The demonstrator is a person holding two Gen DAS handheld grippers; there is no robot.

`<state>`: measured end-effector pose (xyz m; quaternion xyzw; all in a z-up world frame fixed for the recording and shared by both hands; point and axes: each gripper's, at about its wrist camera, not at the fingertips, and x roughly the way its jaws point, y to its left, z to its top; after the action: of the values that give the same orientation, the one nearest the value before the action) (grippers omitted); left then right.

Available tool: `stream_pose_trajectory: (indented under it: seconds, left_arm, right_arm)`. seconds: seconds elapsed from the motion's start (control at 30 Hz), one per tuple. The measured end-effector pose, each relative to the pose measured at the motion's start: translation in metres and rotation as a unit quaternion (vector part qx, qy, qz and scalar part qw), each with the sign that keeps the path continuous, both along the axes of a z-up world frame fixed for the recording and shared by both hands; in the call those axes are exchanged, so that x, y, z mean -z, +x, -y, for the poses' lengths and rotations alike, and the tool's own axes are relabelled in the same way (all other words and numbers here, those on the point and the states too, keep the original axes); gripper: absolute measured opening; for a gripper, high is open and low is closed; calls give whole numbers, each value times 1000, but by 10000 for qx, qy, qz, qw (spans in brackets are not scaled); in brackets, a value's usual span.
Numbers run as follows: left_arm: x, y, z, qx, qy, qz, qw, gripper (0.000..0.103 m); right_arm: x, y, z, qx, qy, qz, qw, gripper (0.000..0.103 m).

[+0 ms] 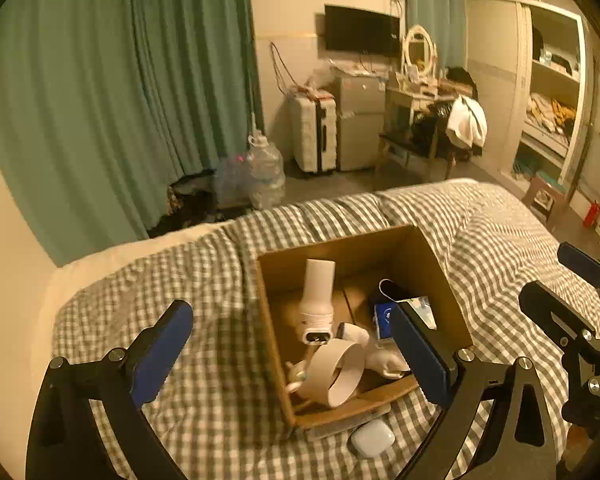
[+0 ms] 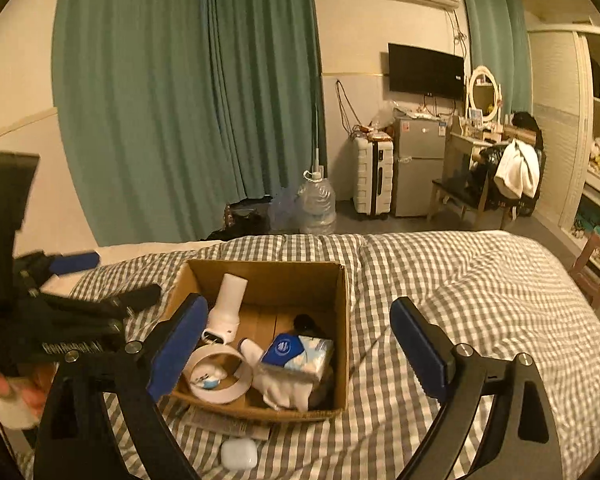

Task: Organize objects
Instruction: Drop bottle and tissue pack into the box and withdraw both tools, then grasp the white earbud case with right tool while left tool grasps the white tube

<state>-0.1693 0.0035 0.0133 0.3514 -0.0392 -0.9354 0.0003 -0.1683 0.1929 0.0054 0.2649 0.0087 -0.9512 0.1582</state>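
An open cardboard box [image 1: 444,276] [image 2: 342,320] sits on the checked bed. It holds a white bottle-shaped device [image 1: 318,300] [image 2: 226,308], a roll of white tape [image 1: 338,372] [image 2: 220,376], a blue tissue pack [image 2: 296,354] [image 1: 384,320], white cloth [image 2: 284,390] and a dark item [image 1: 392,290]. A white earbud case [image 1: 372,438] [image 2: 239,454] lies on the bed in front of the box, beside a flat paper [image 2: 228,422]. My left gripper [image 1: 292,354] is open and empty above the box's near side. My right gripper [image 2: 296,354] is open and empty over the box's right part.
The checked quilt [image 1: 500,216] [image 2: 480,280] covers the bed. Beyond it are green curtains [image 1: 120,80], a water jug [image 2: 318,200], a suitcase [image 2: 374,176], a small fridge [image 2: 418,164], a cluttered dressing table [image 2: 480,140], and a stool [image 2: 596,264] at right.
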Motion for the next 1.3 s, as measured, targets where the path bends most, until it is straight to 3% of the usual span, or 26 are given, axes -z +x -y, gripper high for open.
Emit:
stream_pose_trajectory:
  seconds: [0.17,0.33,0.53,0.7,0.83,1.0,1.3]
  left_arm:
    - [-11,34,17,-357,-115,-241,9990,103]
    - [22,57,36,-696,-7,-117,9975,103]
    - [93,62,51,-1194,40,165,9927,103]
    - [144,56,48,-1170,-3,386,9924,103]
    - [181,47,42,-917,-126,887,9917,103]
    - [200,45,43,-957,-136,1152,9886,103]
    - [205,51,48,-1056,-30,1108,9882,103]
  right_arm:
    - [-11,29,9,-39,110,-89,9999,93]
    - [11,44,23,-162,168,166,9996,94]
    - [82,44,44,-338,201,732,9965,94]
    - [143,28,52,-237,239,1334,9905,94]
    - [178,16,59,-307,388,1785,9827,94]
    - [204,6,65,-422,456,2263,9721,91]
    - [230,7,68,-523,629,2708,9592,78]
